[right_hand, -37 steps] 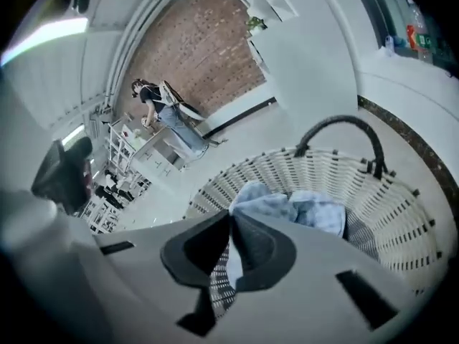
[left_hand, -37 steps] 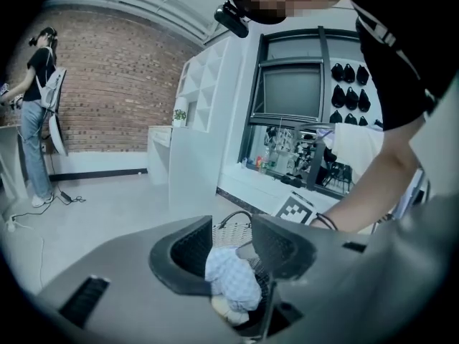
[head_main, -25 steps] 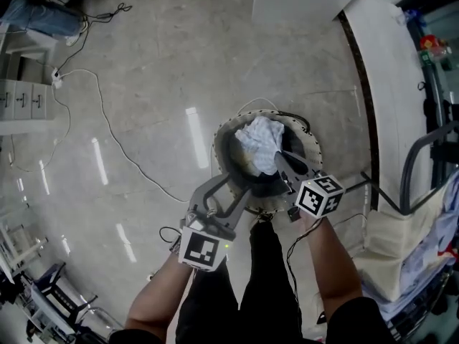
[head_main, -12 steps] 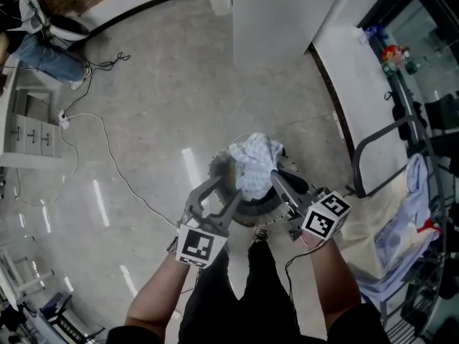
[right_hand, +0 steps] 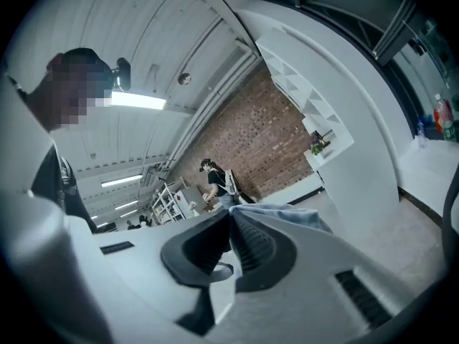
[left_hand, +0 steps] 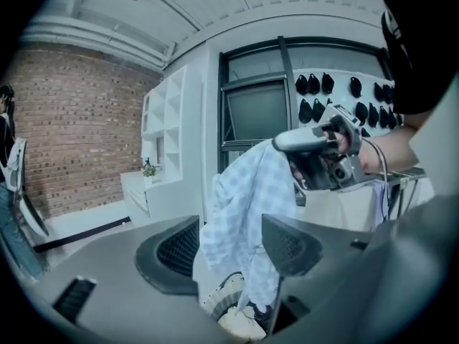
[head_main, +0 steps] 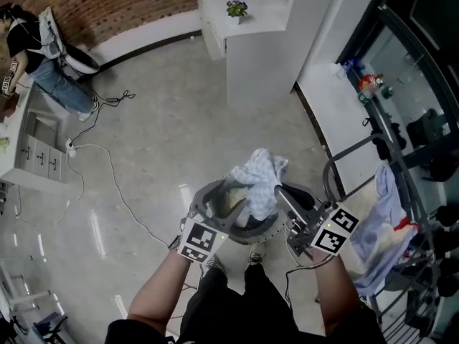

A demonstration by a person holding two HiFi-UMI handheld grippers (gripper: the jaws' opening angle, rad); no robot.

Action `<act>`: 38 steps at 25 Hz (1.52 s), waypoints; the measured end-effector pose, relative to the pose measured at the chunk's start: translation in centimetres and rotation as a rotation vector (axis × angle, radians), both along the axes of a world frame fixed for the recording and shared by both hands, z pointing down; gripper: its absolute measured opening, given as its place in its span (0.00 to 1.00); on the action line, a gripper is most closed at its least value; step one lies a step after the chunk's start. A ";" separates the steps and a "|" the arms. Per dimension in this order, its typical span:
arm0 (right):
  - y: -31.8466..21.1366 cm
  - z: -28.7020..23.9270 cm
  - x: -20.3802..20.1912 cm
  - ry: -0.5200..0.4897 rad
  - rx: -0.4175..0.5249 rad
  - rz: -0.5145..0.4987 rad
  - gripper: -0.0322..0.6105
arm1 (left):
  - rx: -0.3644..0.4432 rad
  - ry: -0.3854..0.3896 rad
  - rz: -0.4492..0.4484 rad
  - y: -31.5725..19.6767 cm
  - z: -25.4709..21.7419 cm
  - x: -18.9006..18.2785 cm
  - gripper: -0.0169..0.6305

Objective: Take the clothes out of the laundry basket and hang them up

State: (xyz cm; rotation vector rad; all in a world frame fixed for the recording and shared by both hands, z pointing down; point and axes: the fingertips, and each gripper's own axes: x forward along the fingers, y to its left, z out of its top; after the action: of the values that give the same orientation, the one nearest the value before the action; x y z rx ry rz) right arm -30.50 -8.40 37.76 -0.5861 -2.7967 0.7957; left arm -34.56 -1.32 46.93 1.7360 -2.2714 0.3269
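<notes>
One garment (head_main: 259,181), pale blue checked cloth, crumpled, hangs above one round laundry basket (left_hand: 224,289). Right gripper (head_main: 277,190): jaws clamped on the cloth's top edge. Left gripper (head_main: 217,198): jaws have just been opening and are now apart; cloth hangs between the pads, unpressed. Floor (head_main: 158,142) is glossy grey stone. Brick wall (head_main: 122,6) far left, white cabinet (head_main: 265,41) far.

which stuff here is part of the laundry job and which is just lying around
Job: checked cloth, in the right gripper; basket; rack; blue garment on it.
Lying about: floor cable; plant; white cabinet; bottles.
</notes>
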 end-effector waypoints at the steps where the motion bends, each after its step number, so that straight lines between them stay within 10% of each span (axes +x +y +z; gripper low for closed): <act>1: 0.0 -1.7 0.2 -0.021 0.014 -0.004 0.09 | 0.004 -0.011 0.008 -0.5 -1.0 -0.2 0.41; 15: -0.9 -12.7 5.8 -0.217 0.109 -0.097 0.09 | 0.017 -0.020 0.160 -6.0 -7.8 2.8 0.49; 18: -2.1 -13.5 7.1 -0.241 0.110 -0.097 0.09 | 0.030 -0.039 0.129 -7.5 -8.5 3.6 0.43; 22: -3.6 -14.0 8.6 -0.259 0.108 -0.088 0.09 | 0.072 -0.036 0.062 -8.7 -10.0 4.2 0.08; 29: -5.6 -12.0 11.3 -0.231 0.062 -0.070 0.09 | 0.283 0.078 -0.153 -7.6 -14.6 2.8 0.05; 38: -4.8 -9.6 12.1 -0.178 -0.027 -0.007 0.09 | 0.340 0.101 -0.115 -6.0 -19.5 4.3 0.05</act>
State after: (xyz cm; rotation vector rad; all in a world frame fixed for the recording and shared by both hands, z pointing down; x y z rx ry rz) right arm -18.44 -13.21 28.13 -0.7037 -2.9463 0.8184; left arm -30.23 -7.37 27.47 1.7137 -2.4478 -0.1773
